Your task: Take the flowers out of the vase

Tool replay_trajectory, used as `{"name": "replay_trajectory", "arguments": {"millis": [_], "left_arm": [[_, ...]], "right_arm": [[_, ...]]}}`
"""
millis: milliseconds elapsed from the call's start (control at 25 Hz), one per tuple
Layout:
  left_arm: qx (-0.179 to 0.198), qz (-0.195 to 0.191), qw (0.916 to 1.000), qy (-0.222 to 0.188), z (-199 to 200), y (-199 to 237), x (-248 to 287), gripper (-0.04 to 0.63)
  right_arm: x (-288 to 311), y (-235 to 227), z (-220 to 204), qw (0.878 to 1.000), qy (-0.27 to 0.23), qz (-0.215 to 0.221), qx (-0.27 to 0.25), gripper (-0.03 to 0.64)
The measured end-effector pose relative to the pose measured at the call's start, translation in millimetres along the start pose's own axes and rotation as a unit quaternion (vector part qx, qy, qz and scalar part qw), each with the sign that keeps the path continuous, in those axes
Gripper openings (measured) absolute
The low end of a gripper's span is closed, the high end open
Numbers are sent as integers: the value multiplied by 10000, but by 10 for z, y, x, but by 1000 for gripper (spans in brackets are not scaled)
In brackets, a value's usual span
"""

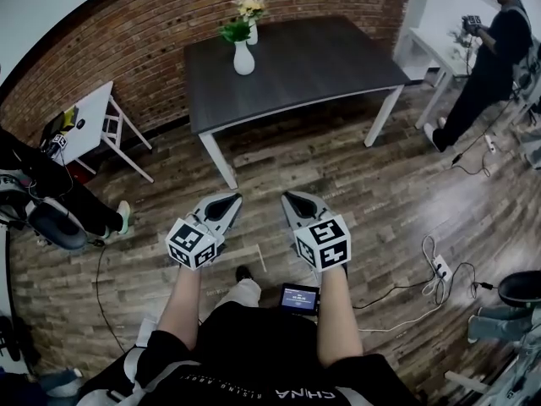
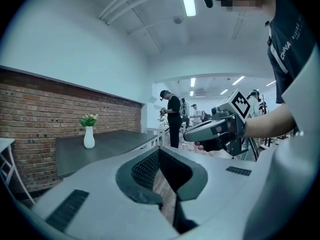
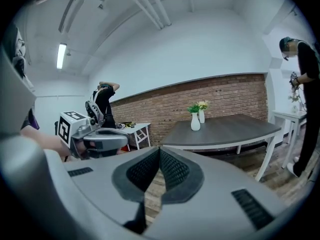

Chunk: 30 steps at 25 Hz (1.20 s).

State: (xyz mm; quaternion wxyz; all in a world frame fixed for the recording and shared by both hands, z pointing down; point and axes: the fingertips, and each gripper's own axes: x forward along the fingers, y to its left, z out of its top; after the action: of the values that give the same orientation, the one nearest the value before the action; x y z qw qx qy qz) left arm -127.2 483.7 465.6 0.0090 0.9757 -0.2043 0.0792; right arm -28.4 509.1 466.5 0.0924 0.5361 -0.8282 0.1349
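there, vase (image 1: 243,61) upright, flowers (image 1: 236,30) pointing up

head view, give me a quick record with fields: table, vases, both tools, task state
table: dark grey rectangular table with white legs, by the red brick wall
front vase: white, round-bellied, holds green leaves, stands towards the table's far left
rear vase: white, slimmer, holds pale yellow flowers
left tool: shut, empty, over the wooden plank floor, short of the table
right tool: shut, empty, beside the left tool
task state: flowers not yet taken out
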Motion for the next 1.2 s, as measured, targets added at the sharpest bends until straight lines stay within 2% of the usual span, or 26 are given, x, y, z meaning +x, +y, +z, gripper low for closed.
{"name": "replay_trajectory", "arguments": {"millis": [280,480,720,920,1200], "left_arm": [[-174,-109,9998,-76,-42,614,377,3],[-118,-275,9995,-84,29,1174,638,3],[-150,-362,9991,-159,123,1859,710,3],[-232,-400,9988,-148,81,2154,817,3],[-338,-345,9988,8,-72,2481,1196,3]], "right_arm": [[525,-317,71,9997,204,-163,-28,6],[1021,-591,380,9992,178,-370,-32,6],[1655,-584,605,9984,369,-337,-262,6],[1943,-681,625,9979,482,-367,-248,6],[2337,-1101,631,9978,524,-390,-147,6]]}}
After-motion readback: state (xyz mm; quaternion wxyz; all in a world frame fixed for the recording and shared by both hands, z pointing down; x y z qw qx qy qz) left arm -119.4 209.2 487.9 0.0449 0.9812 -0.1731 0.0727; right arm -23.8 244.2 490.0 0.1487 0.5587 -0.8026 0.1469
